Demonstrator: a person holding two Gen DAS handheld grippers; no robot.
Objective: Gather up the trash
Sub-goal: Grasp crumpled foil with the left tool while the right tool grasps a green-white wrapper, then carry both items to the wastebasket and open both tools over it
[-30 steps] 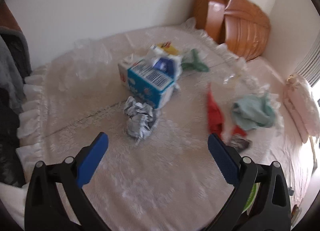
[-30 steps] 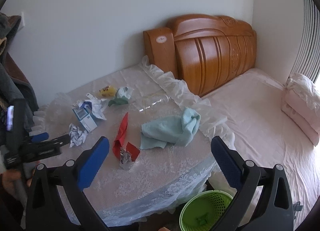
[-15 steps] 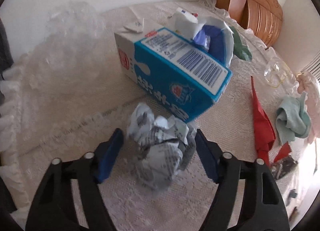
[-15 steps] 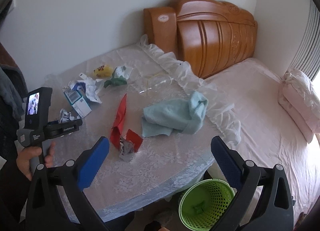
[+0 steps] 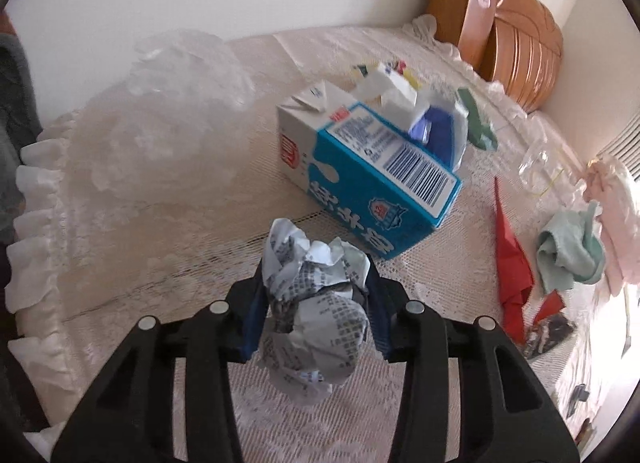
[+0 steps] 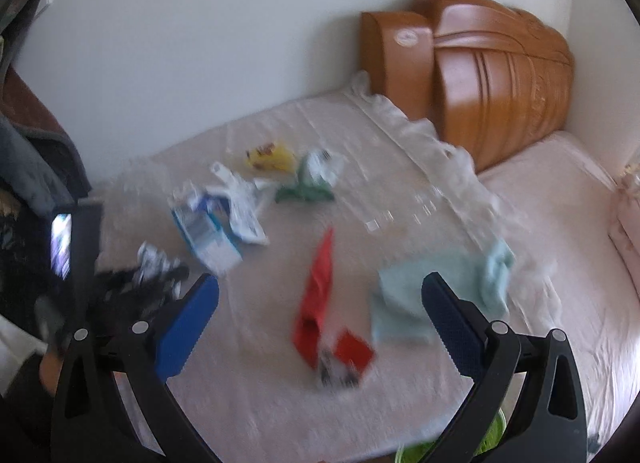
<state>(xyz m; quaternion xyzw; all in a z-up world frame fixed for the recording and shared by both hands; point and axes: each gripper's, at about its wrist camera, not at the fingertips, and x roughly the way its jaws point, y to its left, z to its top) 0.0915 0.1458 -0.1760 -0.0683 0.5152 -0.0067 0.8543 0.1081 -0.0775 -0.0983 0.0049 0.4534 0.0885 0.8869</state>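
Lace, cream and ruffled at the edge, covers the table (image 5: 132, 231) where litter lies scattered. Largest of it is a blue-and-white milk carton (image 5: 360, 179) on its side, its long axis running from upper left toward lower right in the left wrist view, with torn wrappers heaped against its far end. A pale green cloth (image 6: 436, 295) and a red wrapper (image 6: 318, 299) lie well apart from it, toward the bed.

Smallest, and the piece in play: a crumpled ball of printed paper (image 5: 316, 307), just in front of the carton's near corner. The left gripper (image 5: 316, 303) has just been closing, and its blue pads (image 5: 254, 319) now pinch the ball from either side, so this hand owns the pickup.

The right gripper (image 6: 320, 307) hangs spread and empty over the red wrapper, its view blurred. A sliver of a green basket (image 6: 492, 443) shows below the table's near edge on that side, likely where the ball must travel: across and down.
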